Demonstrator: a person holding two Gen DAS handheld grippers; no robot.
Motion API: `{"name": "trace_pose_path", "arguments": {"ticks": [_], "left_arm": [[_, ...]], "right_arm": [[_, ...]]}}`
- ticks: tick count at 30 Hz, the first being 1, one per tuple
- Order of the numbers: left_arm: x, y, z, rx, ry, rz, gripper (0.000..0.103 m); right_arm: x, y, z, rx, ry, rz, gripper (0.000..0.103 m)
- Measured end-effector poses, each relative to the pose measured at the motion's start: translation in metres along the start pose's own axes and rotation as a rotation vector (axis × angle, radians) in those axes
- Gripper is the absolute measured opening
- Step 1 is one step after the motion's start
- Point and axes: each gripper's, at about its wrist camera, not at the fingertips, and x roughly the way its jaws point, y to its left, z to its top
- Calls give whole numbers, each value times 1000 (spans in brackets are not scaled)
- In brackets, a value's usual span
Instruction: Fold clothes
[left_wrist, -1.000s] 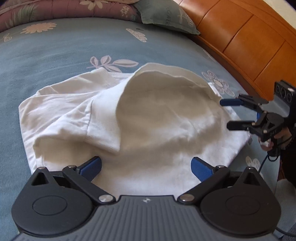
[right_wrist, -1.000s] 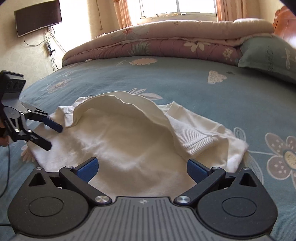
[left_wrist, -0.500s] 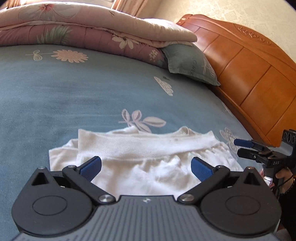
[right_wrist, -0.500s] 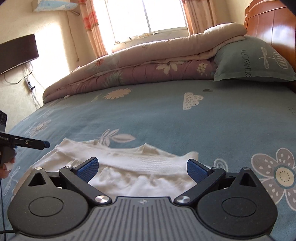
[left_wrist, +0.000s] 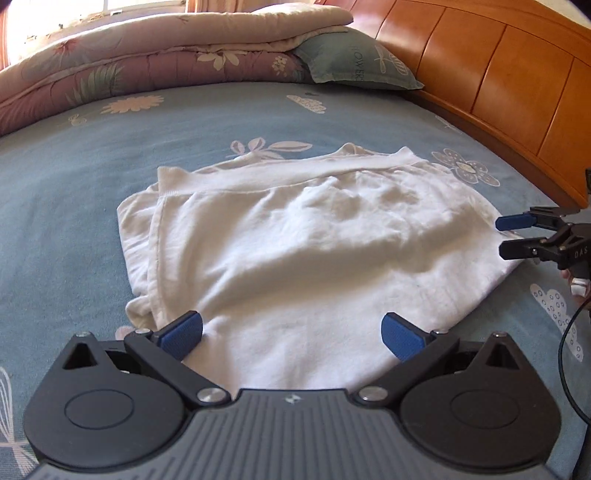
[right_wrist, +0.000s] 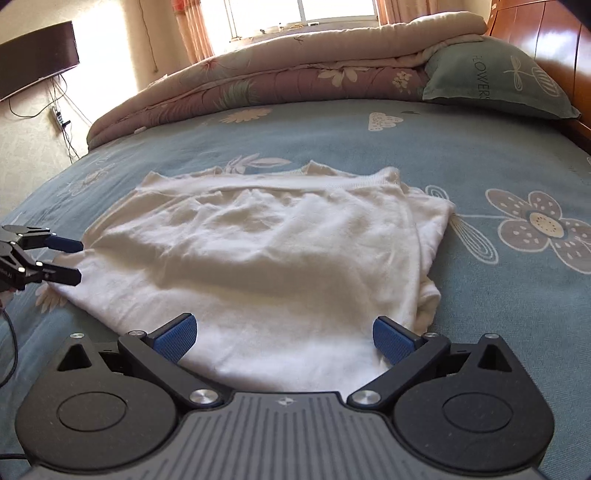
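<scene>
The left gripper and right gripper hover level at the near edge of the folded white garment, jaws spread, gripping nothing. The garment lies flat on the blue bedsheet.

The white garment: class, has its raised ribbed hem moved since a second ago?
Yes. The white garment has had its hem brought over toward the folded quilt and laid flat on the blue bedsheet.

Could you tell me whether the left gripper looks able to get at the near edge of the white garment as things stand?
Probably yes: the left gripper is open right over the white garment, nothing lying between.
</scene>
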Motion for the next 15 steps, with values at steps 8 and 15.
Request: {"name": "trace_pose_path", "arguments": {"ticks": [8,15], "left_arm": [[23,-10,-13,10,38,44,102],[24,-7,-10,-4,36,38,102]], "right_arm": [[16,-4,-9,66,4,-39,103],[16,-2,-12,81,-10,-45,103]]}}
